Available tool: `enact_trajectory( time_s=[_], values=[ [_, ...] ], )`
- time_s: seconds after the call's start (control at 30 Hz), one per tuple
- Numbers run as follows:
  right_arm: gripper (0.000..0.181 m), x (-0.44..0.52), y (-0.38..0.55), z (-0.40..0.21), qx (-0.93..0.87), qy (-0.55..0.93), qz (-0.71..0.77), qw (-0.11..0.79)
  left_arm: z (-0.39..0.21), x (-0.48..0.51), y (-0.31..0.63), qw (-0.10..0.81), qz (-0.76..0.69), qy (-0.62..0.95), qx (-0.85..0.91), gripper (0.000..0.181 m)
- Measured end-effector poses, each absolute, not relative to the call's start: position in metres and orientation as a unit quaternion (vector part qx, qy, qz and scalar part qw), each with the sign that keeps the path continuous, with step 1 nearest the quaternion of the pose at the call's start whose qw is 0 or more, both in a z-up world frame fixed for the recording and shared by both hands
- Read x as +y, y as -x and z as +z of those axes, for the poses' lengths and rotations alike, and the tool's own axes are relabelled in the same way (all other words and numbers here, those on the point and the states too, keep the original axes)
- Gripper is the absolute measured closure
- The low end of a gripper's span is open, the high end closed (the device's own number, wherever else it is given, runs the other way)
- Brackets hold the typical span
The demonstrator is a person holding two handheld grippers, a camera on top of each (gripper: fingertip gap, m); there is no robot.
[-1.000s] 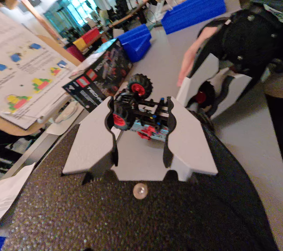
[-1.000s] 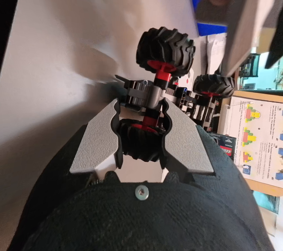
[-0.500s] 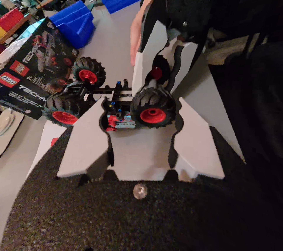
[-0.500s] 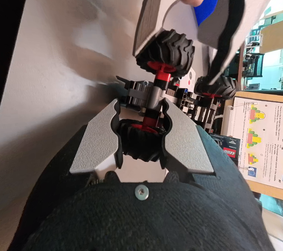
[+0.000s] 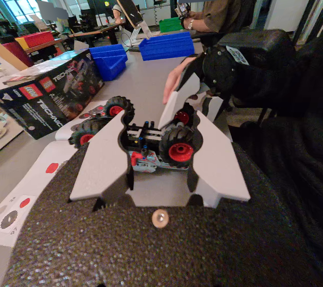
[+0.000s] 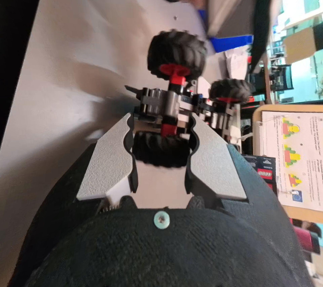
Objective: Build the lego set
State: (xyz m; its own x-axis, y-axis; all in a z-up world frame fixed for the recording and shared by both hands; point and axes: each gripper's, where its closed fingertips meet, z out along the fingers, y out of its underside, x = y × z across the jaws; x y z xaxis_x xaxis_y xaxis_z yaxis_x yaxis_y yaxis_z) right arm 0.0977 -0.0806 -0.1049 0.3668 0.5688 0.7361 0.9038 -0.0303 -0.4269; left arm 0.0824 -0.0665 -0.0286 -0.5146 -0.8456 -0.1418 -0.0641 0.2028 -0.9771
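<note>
Four knobbly black tyres on red hubs carry the lego truck [image 5: 150, 145], which is held just above the grey counter [image 5: 145, 79] between the two tools. In the right wrist view the right gripper [image 6: 161, 136] pinches one wheel [image 6: 161, 152] by its tread, so that wheel's axle points straight out along the fingers and the chassis hangs beyond the tips, with its long axis running away toward the right of that view. In the left wrist view the left gripper [image 5: 160, 140] stands spread wide around the near end of the truck: the near wheel [image 5: 179, 150] sits close against the right finger, though I cannot tell if it touches, and the left finger is apart from the black frame. So the truck lies crosswise to the left gripper, and that one looks better placed to work on this end. The set box [image 5: 47, 93] and a sticker sheet [image 5: 22, 199] lie on the counter to the left, two blue bins [image 5: 110, 61] farther back
</note>
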Motion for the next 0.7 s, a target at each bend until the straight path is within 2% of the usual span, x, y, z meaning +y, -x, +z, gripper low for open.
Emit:
enact_trajectory(
  time_s=[0.1,0.2,0.3,0.37,0.43,0.47,0.53,0.7],
  values=[
    [0.114,-0.090,-0.114,-0.075,-0.486,0.698,-0.167,0.499,-0.040,-0.079,-0.079,0.352,-0.531,0.316,0.703,0.106],
    [0.106,-0.101,-0.128,-0.070,-0.449,0.718,-0.113,0.520,-0.059,-0.082,-0.081,0.350,-0.484,0.320,0.736,0.104],
    [0.113,-0.096,-0.129,-0.079,-0.455,0.714,-0.128,0.517,-0.079,-0.078,-0.085,0.354,-0.427,0.326,0.765,0.109],
    [0.109,-0.093,-0.123,-0.085,-0.466,0.713,-0.129,0.507,-0.085,-0.079,-0.087,0.353,-0.416,0.325,0.772,0.124],
    [0.108,-0.092,-0.118,-0.089,-0.475,0.709,-0.125,0.505,-0.085,-0.083,-0.088,0.352,-0.422,0.322,0.771,0.128],
    [0.108,-0.092,-0.116,-0.091,-0.480,0.708,-0.120,0.504,-0.085,-0.083,-0.089,0.357,-0.418,0.323,0.771,0.127],
    [0.120,-0.092,-0.112,-0.096,-0.484,0.709,-0.112,0.501,-0.087,-0.082,-0.091,0.367,-0.399,0.325,0.775,0.124],
    [0.120,-0.090,-0.116,-0.098,-0.484,0.710,-0.130,0.495,-0.091,-0.083,-0.086,0.392,-0.284,0.309,0.819,0.122]
  ],
)
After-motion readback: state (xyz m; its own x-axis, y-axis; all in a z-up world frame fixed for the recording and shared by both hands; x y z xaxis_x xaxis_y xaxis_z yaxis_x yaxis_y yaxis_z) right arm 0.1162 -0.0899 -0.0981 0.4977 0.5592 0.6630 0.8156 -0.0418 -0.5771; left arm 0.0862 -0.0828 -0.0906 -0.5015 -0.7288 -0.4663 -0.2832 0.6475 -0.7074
